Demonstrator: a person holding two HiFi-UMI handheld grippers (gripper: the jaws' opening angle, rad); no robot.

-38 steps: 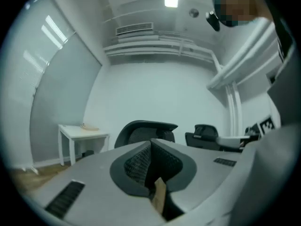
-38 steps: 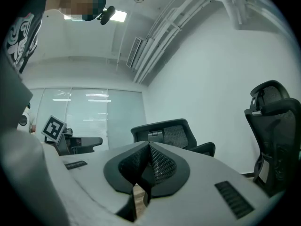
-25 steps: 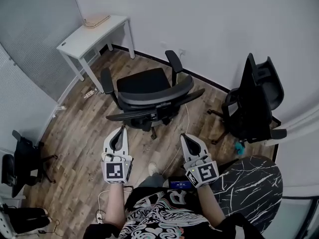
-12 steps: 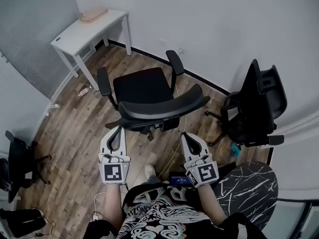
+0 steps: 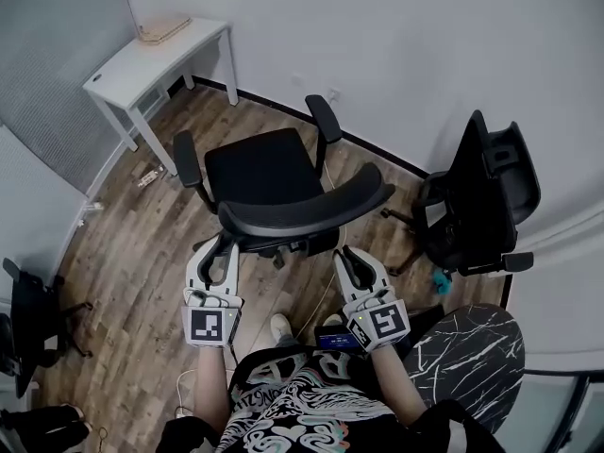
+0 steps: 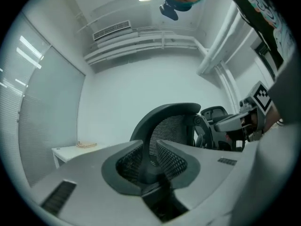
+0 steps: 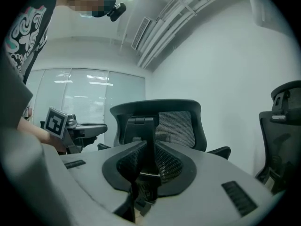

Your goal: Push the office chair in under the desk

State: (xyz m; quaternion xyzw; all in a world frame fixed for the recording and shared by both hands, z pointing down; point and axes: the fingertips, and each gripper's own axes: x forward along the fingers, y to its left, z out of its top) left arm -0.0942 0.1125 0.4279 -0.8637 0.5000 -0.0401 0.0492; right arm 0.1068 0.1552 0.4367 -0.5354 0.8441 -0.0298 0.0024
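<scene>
The black office chair (image 5: 269, 168) stands on the wood floor, its curved mesh backrest (image 5: 307, 208) toward me and its seat toward the white desk (image 5: 142, 59) at the far left. My left gripper (image 5: 220, 245) is just behind the backrest's left end and my right gripper (image 5: 342, 255) just behind its right part. Both point level. Both pairs of jaws have just been opening and stand a narrow slit apart with nothing pressed between them. The backrest (image 6: 174, 121) fills the left gripper view past that gripper (image 6: 149, 147). Beyond my right gripper (image 7: 150, 147), the backrest (image 7: 176, 126) and its spine show close.
A second black chair (image 5: 481, 196) stands at the right by the wall. A dark marbled round table (image 5: 472, 347) is at my right side. Another black chair (image 5: 28, 310) sits at the left edge. A flat wooden item (image 5: 162, 31) lies on the desk. Cables run across the floor.
Both grippers have come forward and now sit close behind the backrest. The chair has turned a little, and its backrest now lies nearer the jaws.
</scene>
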